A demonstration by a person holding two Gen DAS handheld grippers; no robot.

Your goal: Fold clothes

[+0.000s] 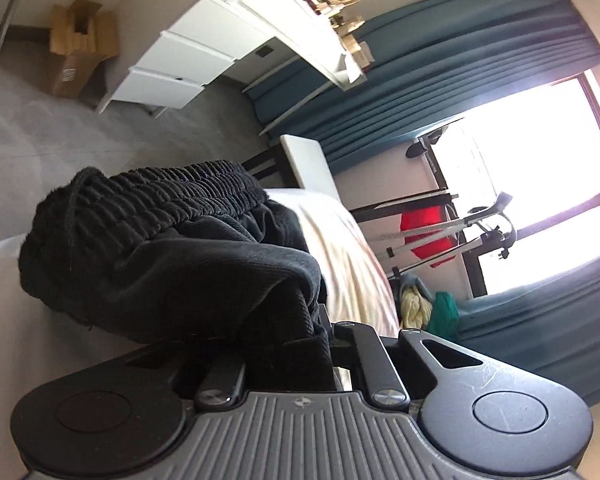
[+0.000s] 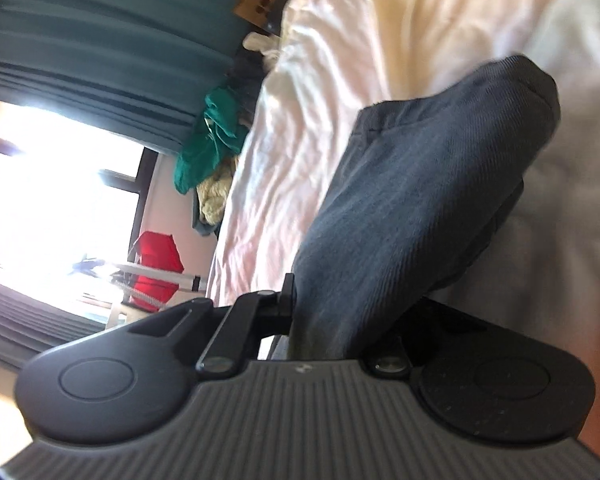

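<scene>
— Black ribbed waistband (image 1: 168, 192) bunches just ahead of your left gripper (image 1: 296, 344); is it caught?
— Yes, your jaws are pinching that dark garment.
— And the other side?
— Your right gripper (image 2: 300, 312) is clamped on a grey-looking fold (image 2: 420, 200), lifted over the pale bedsheet (image 2: 340, 60).

Home bedroom, bed (image 2: 340, 80), white dresser (image 1: 188, 60), teal curtains (image 1: 440, 60), carpet (image 1: 80, 140)
</scene>
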